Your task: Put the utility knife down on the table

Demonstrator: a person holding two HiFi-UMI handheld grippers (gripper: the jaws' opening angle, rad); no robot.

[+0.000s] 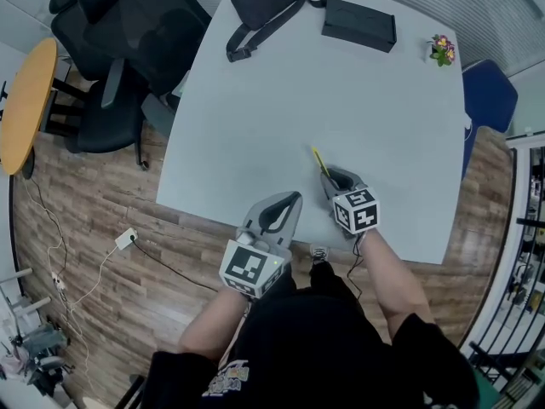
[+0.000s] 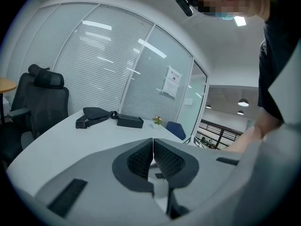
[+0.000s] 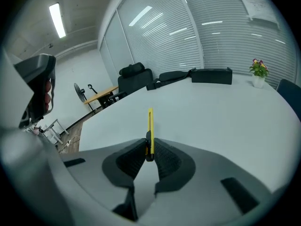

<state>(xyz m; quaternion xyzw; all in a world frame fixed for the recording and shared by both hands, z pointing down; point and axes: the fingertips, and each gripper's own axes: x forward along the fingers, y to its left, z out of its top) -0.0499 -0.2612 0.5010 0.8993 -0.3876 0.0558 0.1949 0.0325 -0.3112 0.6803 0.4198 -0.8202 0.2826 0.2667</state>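
A thin yellow utility knife [image 3: 150, 126] sticks forward out of my right gripper [image 3: 149, 150], whose jaws are shut on its black rear end. In the head view the knife [image 1: 319, 161] points up and left from the right gripper [image 1: 331, 177], over the near part of the white table [image 1: 341, 92]. My left gripper [image 1: 285, 208] sits at the table's near edge, left of the right one. Its jaws [image 2: 153, 155] are shut together with nothing between them.
A black strap bag [image 1: 268, 2] and a black case [image 1: 358, 23] lie at the table's far end. A small flower pot [image 1: 441, 50] stands at the far right corner. Black office chairs [image 1: 128, 49] are left of the table, a blue chair [image 1: 489, 92] right.
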